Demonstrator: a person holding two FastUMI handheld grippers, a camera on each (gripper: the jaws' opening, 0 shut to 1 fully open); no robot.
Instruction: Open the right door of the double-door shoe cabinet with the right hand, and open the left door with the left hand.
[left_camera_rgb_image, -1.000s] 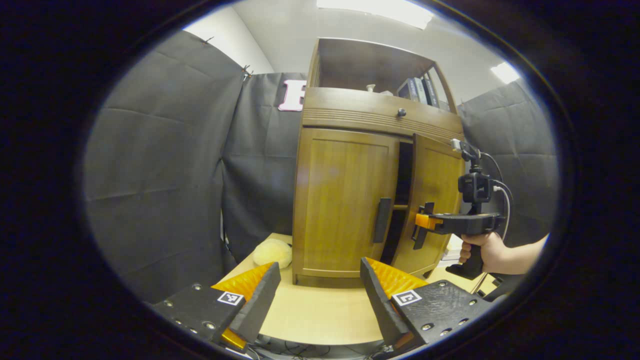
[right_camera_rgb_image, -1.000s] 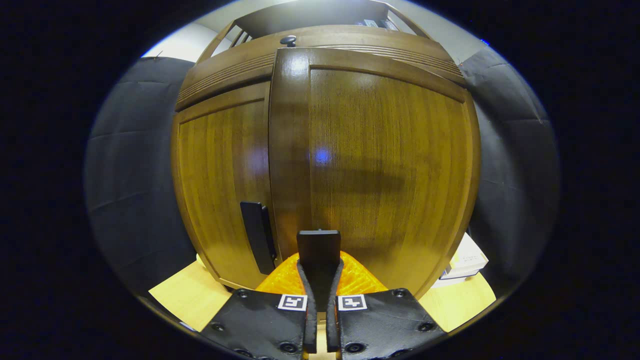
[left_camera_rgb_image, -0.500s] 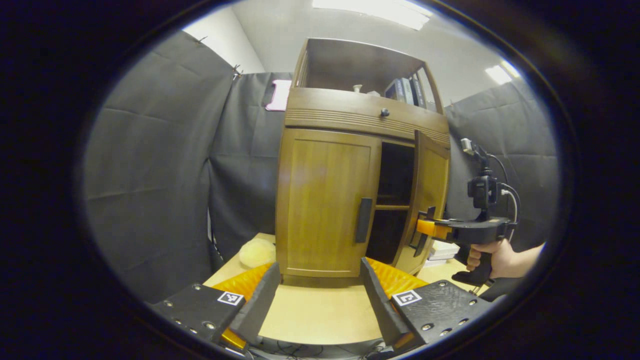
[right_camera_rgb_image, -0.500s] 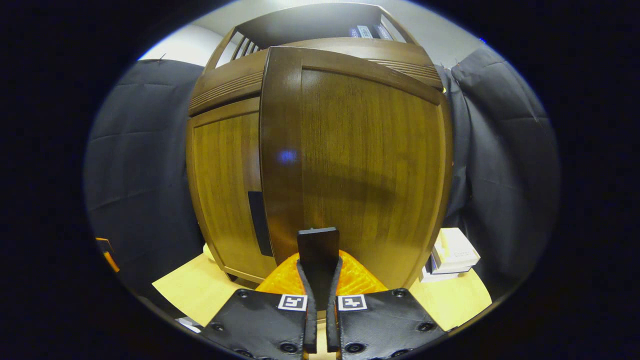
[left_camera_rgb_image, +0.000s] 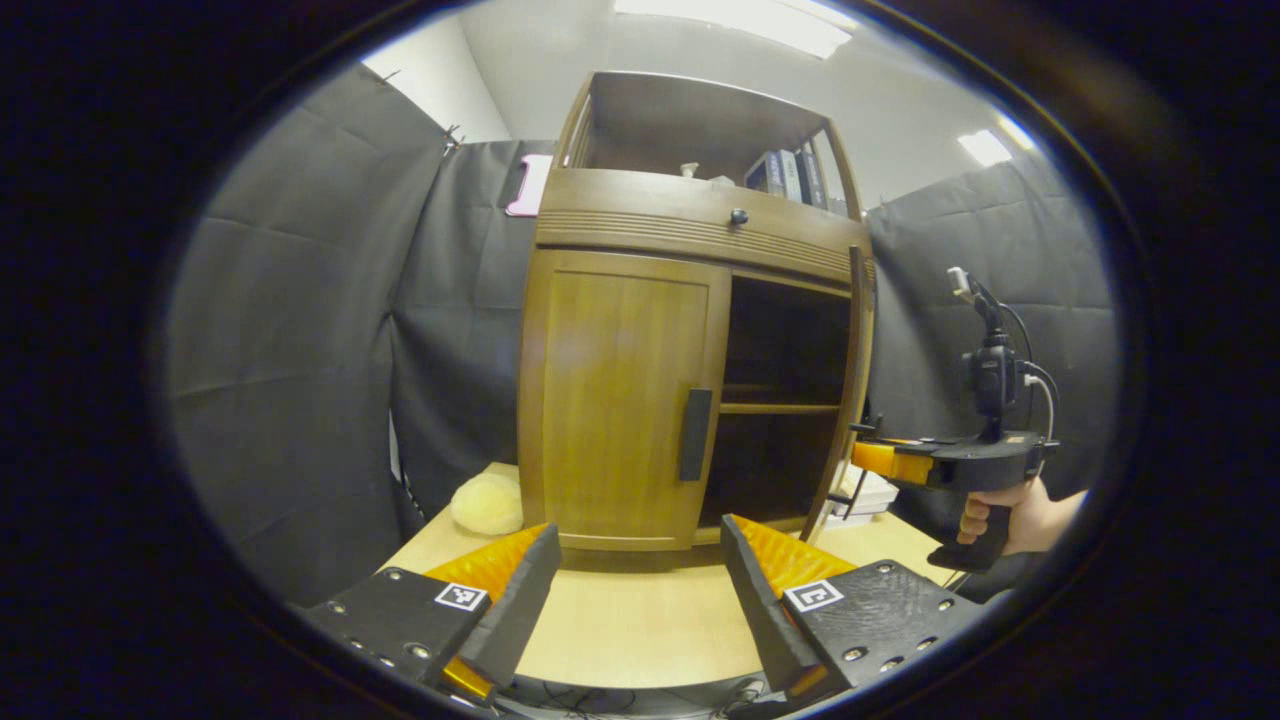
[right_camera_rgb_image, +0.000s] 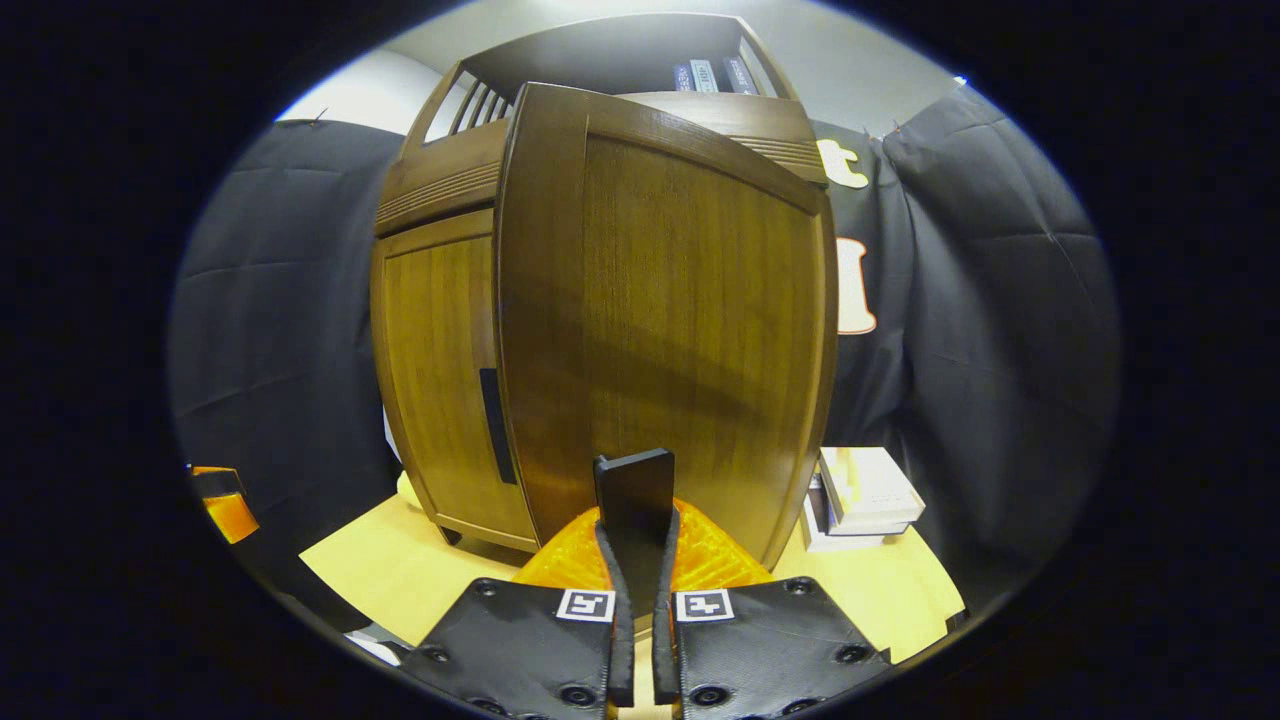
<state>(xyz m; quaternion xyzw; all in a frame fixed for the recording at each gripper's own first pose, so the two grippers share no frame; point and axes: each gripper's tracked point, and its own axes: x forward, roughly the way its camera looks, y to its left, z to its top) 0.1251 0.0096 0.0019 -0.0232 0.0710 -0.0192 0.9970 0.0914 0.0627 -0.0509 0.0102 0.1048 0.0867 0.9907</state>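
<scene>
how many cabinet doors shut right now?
1. The brown wooden left door sits closed, black handle untouched. The brown wooden right door is swung open, its handle clamped in the right tool.

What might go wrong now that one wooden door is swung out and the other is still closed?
The swinging brown wooden right door may knock the stack of white boxes beside it. The right tool grips only the narrow dark handle, which might slip out. The open left tool hangs short of the closed left door's dark handle and could miss it.
</scene>
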